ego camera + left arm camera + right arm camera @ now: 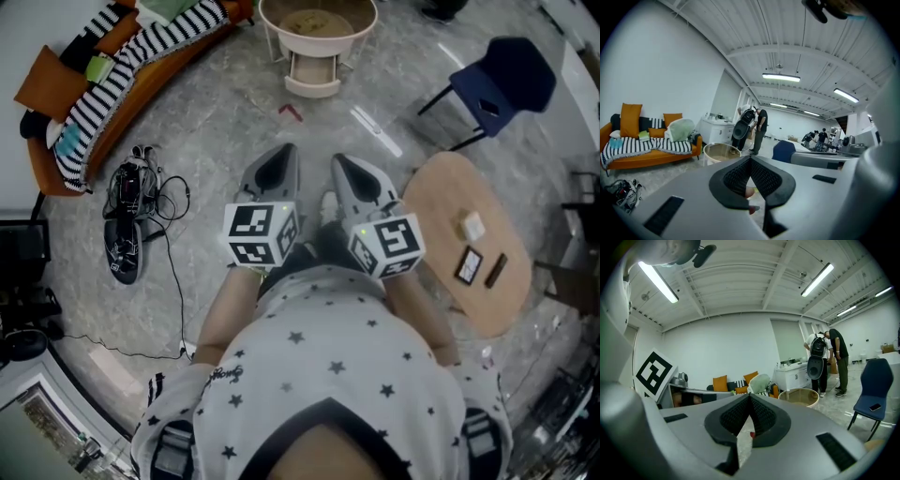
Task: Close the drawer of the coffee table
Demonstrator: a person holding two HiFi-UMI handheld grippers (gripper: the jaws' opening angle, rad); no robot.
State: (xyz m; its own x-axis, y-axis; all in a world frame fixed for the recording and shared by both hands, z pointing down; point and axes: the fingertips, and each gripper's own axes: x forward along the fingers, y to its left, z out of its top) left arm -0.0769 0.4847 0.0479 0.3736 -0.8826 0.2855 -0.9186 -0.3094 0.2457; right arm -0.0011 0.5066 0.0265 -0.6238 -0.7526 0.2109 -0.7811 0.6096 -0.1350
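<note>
The round cream coffee table [361, 21] stands on the floor ahead of me, at the top of the head view. Its drawer [312, 73] is pulled out toward me. The same table appears as a pale rim [721, 151] in the left gripper view and as a round top [799, 397] in the right gripper view. My left gripper [281, 152] and right gripper [343, 163] are held side by side in front of my body, pointing at the table and well short of it. Both are shut with nothing between the jaws [750, 158] [750, 397].
An orange sofa [103, 89] with a striped blanket lies to the left. A black bag with cables [127, 220] sits on the floor. A blue chair [497, 89] and an oval wooden table [469, 234] are to the right. A small red item [291, 112] lies before the drawer. People [759, 129] stand far off.
</note>
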